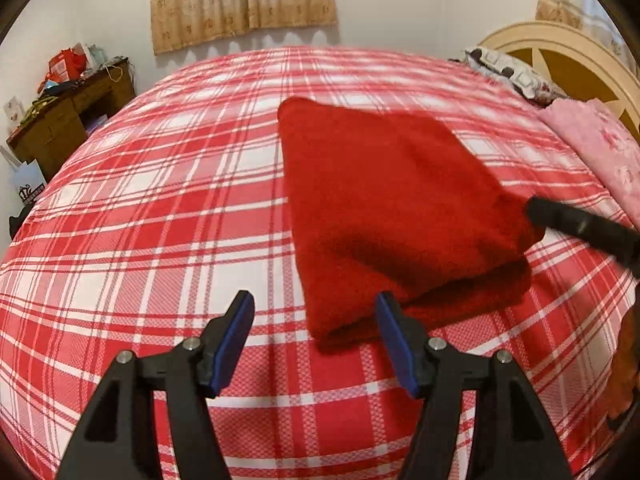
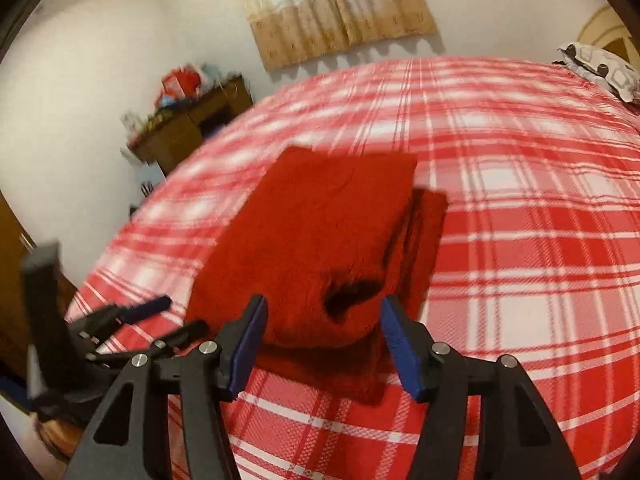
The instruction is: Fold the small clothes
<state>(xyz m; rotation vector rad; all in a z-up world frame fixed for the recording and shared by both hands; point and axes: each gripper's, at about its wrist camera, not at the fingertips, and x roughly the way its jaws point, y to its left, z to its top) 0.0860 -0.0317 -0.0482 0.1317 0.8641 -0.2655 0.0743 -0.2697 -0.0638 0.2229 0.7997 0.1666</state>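
A folded red fuzzy garment lies on the red-and-white plaid bed. My left gripper is open and empty, just in front of the garment's near left corner. In the right wrist view the garment lies folded in layers, with a dark patch near its near edge. My right gripper is open, its jaws standing either side of the garment's near end, just above it. The right gripper's finger shows in the left wrist view at the garment's right edge. The left gripper shows blurred in the right wrist view.
A wooden desk with clutter stands beyond the bed's left side. A pink blanket and a patterned pillow lie by the headboard at the right. Curtains hang on the far wall.
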